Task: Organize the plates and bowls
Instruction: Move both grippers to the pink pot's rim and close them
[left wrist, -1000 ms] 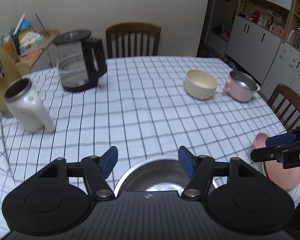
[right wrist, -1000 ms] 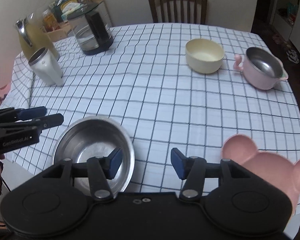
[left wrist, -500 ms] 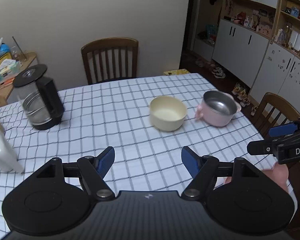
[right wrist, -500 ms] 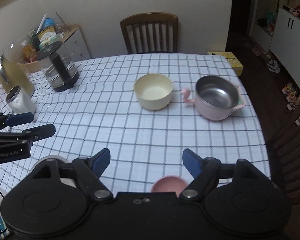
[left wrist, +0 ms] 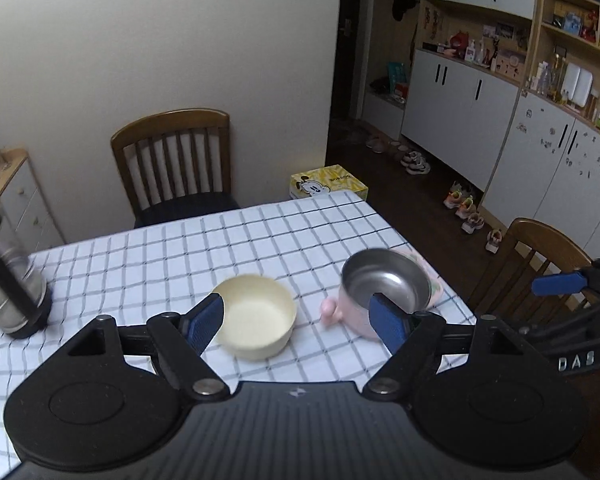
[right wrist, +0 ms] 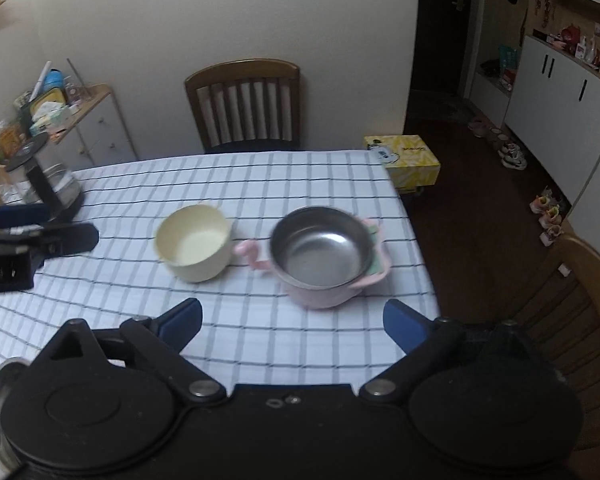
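Behind the checked tablecloth (right wrist: 260,184): a wooden chair (right wrist: 244,106). On its left edge, a glass kettle (left wrist: 10,288). Past its far right corner, a yellow box (right wrist: 406,158).

Home dining room: wooden chair (right wrist: 244,106) at a desk (right wrist: 300,176) with checked cloth, white storage cabinets (left wrist: 460,116), shoes (left wrist: 466,208) on the floor.

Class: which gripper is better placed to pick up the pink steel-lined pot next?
Right. The right gripper, jaws opening and empty, faces the pink steel-lined pot almost head-on. The left gripper, also opening and empty, lines up with the cream bowl instead.
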Tool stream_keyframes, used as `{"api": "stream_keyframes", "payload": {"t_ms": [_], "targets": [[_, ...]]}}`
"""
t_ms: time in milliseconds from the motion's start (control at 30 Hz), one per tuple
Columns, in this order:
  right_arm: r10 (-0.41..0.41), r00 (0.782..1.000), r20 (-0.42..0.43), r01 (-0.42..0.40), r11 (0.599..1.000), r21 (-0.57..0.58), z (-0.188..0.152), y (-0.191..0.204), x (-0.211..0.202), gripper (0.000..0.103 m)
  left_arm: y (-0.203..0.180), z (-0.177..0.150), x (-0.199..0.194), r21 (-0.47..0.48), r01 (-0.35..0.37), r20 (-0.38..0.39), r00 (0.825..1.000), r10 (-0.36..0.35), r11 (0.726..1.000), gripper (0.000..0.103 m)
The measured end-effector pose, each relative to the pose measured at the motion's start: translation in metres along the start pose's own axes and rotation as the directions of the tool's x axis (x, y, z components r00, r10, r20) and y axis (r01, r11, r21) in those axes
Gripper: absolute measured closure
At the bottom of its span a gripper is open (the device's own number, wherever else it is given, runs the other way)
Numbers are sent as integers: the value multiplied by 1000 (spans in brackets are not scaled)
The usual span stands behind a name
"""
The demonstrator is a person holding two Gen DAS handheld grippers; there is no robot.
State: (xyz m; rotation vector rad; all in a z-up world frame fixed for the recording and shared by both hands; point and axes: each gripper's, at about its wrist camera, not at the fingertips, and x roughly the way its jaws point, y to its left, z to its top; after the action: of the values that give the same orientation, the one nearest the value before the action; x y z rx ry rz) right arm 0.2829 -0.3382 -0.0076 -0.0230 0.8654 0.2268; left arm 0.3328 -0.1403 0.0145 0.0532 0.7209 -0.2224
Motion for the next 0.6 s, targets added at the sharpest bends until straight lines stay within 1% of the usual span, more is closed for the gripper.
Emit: {"api": "stream_keyframes", "payload": {"t_ms": [167, 233, 400, 500, 600], "targets": [[-18, 1000, -7, 18, 1000, 9, 10, -29, 20, 5, -26, 23, 43, 54, 2, -31, 1000, 0, 999, 24], [-26, 1000, -9, 26, 999, 17, 13, -38, 28, 5, -35, 28, 62, 79, -21, -39, 999, 25, 997, 23], [-40, 999, -32, 41, 998, 37, 19, -58, 54, 5, -47, 35, 108, 94, -26, -113, 993, 37, 995, 23], [-49, 997, -54, 52, 997, 52, 21, -69, 71, 5, -49, 39, 136, 91, -21, -172, 984, 37, 996, 24], [-57, 995, -80, 62, 996, 57, 20, -76, 88, 5, -51, 40, 161, 93, -23, -215, 976, 43, 995, 23]]}}
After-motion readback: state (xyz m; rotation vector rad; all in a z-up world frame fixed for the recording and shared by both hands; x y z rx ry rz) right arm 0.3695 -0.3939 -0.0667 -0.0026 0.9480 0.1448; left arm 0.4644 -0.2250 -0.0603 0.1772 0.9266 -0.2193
